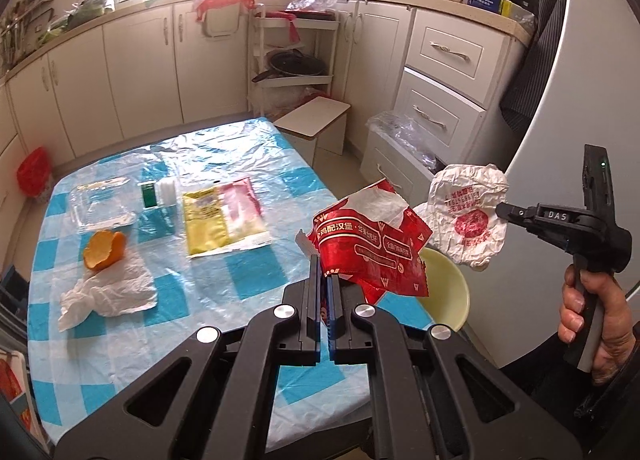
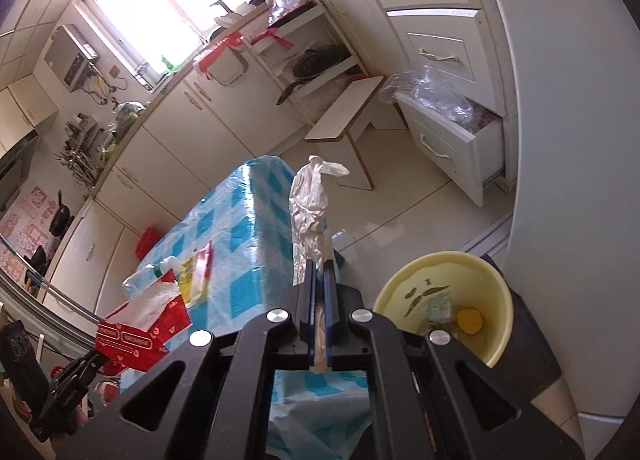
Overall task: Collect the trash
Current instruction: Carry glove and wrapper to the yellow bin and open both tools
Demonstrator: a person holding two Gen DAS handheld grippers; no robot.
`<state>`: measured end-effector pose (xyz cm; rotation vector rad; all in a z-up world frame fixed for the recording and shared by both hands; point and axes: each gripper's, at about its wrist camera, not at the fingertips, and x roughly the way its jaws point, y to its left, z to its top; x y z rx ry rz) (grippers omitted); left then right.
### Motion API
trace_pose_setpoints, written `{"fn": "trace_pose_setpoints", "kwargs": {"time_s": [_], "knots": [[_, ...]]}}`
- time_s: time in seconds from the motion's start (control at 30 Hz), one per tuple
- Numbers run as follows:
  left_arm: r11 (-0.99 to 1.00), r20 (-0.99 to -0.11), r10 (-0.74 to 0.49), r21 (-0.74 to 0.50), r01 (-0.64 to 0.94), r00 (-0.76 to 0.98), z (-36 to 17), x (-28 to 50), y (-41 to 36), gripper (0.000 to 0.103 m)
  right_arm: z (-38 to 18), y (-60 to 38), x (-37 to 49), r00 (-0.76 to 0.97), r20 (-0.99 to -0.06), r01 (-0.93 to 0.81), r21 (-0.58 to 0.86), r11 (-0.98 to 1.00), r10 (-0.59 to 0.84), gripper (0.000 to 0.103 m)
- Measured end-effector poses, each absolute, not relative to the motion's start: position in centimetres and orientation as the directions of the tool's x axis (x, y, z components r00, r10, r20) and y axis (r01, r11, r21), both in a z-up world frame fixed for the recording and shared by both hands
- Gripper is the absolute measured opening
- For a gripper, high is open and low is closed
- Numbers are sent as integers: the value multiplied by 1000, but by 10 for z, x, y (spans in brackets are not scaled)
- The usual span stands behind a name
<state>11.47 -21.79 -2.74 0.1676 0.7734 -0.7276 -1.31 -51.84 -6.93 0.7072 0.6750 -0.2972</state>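
Observation:
My left gripper [image 1: 324, 266] is shut on a red printed wrapper [image 1: 372, 244] and holds it past the table's right edge, above a pale yellow bin [image 1: 448, 292]. My right gripper [image 2: 319, 266] is shut on a crumpled white paper wrapper [image 2: 310, 205]; in the left wrist view that white wrapper [image 1: 466, 215] hangs in the air right of the red one, held by the right gripper [image 1: 505, 211]. The bin [image 2: 500, 348] stands on the floor beside the table and holds a yellow scrap and a small packet. The red wrapper also shows in the right wrist view [image 2: 136, 336].
On the blue checked table [image 1: 248, 276] lie an orange peel [image 1: 104, 250], a white tissue [image 1: 112, 294], a yellow and pink packet [image 1: 224, 215], a clear plastic box [image 1: 100, 199] and a small green box [image 1: 150, 195]. A stool [image 1: 314, 121] and an open drawer [image 2: 452, 127] stand beyond.

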Motion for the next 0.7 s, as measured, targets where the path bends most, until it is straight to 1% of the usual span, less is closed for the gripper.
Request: {"fn": "trace_pose_setpoints", "kwargs": {"time_s": [0.1,0.27,0.33,0.37,0.4,0.47,0.5,0.6,0.67,0.7], "knots": [[727,-699,-538,-104,678,470,-34,112,-245,2,-88,-531,-6,692,-722,526,477,704,-28,4],[695,-721,-540,-90,713,435,-48,107,-288,2,-112,-546,12,554,-831,592,350,726,-51,4],[683,-730,-537,-83,725,423,-53,105,-304,2,-130,-554,21,481,-876,608,313,730,-24,5],[677,-735,-535,-77,732,417,-57,103,-312,2,-138,-560,22,455,-890,635,308,708,-22,7],[671,-740,-531,-71,738,412,-60,102,-318,2,-141,-567,19,443,-896,665,311,680,-24,11],[660,-752,-526,-66,748,398,-67,100,-330,2,-138,-576,10,476,-879,690,354,631,-28,25],[655,-758,-522,-63,753,390,-72,99,-336,2,-131,-578,6,505,-862,691,373,620,-44,28],[642,-777,-511,-62,764,367,-85,96,-351,2,-103,-576,-6,616,-780,657,433,616,-108,49],[639,-791,-500,-63,767,351,-95,95,-363,2,-83,-573,-13,676,-718,634,452,627,-166,56],[636,-799,-495,-64,769,343,-101,94,-371,2,-75,-571,-16,697,-691,625,454,635,-192,57]]}}
